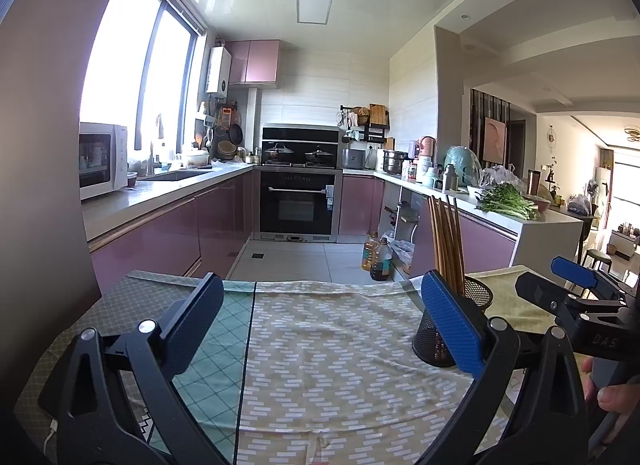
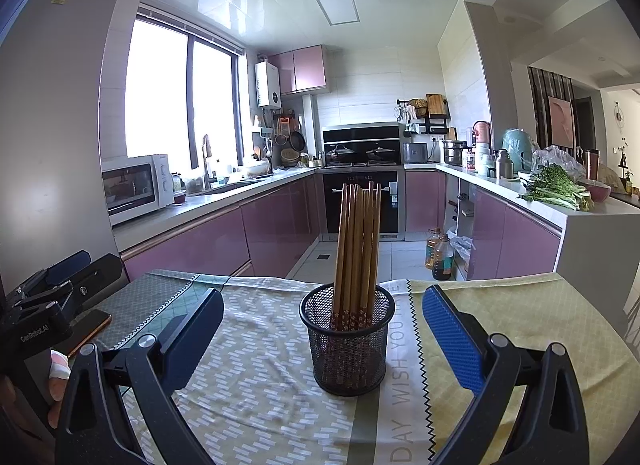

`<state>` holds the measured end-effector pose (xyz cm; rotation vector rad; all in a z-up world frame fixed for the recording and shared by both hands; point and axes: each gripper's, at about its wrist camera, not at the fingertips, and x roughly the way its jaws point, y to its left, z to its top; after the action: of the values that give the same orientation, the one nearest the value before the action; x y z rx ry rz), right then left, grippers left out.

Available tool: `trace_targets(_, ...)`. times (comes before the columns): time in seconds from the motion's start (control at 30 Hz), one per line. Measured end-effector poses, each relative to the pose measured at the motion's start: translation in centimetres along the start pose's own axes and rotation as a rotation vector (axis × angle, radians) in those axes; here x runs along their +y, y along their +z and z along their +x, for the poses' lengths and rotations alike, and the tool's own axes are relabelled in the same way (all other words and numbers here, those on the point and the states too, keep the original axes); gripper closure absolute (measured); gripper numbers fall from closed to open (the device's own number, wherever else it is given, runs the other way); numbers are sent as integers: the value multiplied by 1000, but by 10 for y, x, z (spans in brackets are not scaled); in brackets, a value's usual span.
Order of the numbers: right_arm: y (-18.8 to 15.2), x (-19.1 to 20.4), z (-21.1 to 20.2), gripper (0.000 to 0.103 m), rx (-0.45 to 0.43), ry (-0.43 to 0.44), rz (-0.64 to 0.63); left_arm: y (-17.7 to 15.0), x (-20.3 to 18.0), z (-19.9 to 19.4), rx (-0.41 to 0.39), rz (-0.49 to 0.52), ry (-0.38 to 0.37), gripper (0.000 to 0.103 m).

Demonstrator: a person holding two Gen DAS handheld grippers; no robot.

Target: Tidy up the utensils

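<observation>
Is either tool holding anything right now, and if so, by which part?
Nothing is held. The left tool and the right tool are both open, and the chopsticks stand untouched in the mesh cup.

I see the worktop (image 2: 560, 305) covered by patterned cloths (image 2: 272, 365). Mesh cup (image 2: 346, 341) stands upright on the cloth, chopsticks (image 2: 358, 245) in it. Phone (image 2: 90, 329) lies at the left edge.

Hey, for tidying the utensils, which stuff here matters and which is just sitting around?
Part of the job: chopsticks, mesh holder, left gripper, right gripper.

Just lying about: phone, leafy greens, oil bottles, microwave.
</observation>
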<state>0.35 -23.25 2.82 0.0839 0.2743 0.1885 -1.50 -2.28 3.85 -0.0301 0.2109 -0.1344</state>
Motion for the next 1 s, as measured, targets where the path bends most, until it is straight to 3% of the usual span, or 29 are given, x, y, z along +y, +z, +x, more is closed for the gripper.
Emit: trace_targets(1.0, 0, -1, 0, 7, -4, -2, 7, -1, -3, 3, 3, 2, -4, 6)
